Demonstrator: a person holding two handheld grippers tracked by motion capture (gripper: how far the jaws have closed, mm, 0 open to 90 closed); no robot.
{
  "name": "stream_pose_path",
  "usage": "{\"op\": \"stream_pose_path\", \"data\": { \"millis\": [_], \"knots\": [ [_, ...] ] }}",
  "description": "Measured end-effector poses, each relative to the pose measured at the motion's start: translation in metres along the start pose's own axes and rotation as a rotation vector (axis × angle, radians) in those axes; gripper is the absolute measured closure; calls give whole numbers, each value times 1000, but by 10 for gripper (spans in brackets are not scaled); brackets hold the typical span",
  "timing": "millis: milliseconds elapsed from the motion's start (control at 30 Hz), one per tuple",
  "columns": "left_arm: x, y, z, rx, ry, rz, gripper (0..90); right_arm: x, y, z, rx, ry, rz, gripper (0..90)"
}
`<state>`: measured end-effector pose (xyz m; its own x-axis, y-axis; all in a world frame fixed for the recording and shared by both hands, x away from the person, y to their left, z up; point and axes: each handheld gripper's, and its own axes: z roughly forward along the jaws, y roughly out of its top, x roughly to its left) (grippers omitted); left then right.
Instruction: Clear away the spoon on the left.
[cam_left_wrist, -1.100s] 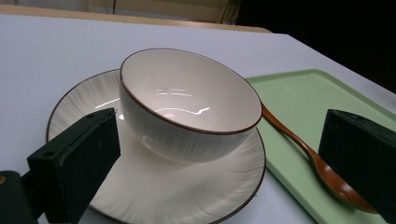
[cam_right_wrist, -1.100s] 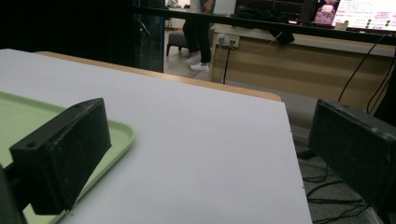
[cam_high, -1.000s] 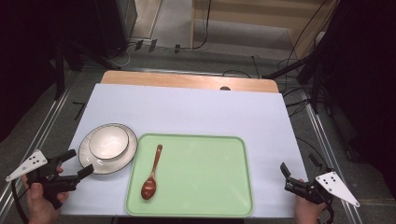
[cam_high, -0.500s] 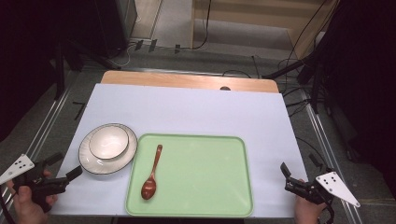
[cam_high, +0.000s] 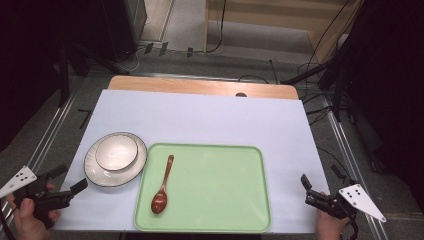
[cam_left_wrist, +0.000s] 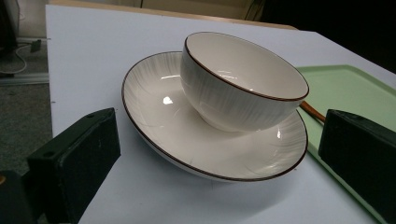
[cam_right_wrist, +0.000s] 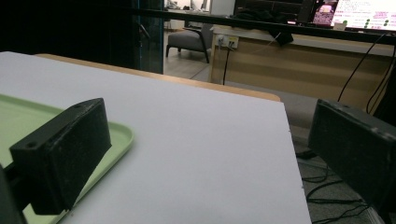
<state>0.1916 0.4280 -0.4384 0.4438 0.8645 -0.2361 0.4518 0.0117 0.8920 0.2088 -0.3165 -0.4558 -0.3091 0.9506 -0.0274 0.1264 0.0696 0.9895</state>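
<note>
Plainly unmarked bowl (cam_left_wrist: 243, 81), plate (cam_left_wrist: 187, 140).

We see a white sheet (cam_high: 210, 120) covering the wooden table (cam_high: 200, 86), black cables (cam_high: 320, 95) trailing across the grey floor (cam_high: 190, 57) beyond it, and a grey armchair (cam_right_wrist: 187, 39) farther off

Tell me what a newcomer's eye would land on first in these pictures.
The pale green plastic tray at the near middle of the white table stands out most, with a brown wooden spoon lying on its left part. Just left of it, a white bowl with a dark rim sits in a matching white plate. The left gripper and right gripper wait open at the near corners.
</note>
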Motion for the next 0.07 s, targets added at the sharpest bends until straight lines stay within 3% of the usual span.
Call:
{"op": "stream_pose_path", "data": {
  "millis": [67],
  "knots": [
    [0, -1, 1, 1, 6, -3, 0, 0, 0, 0, 0, -1, 1, 0]
  ]
}}
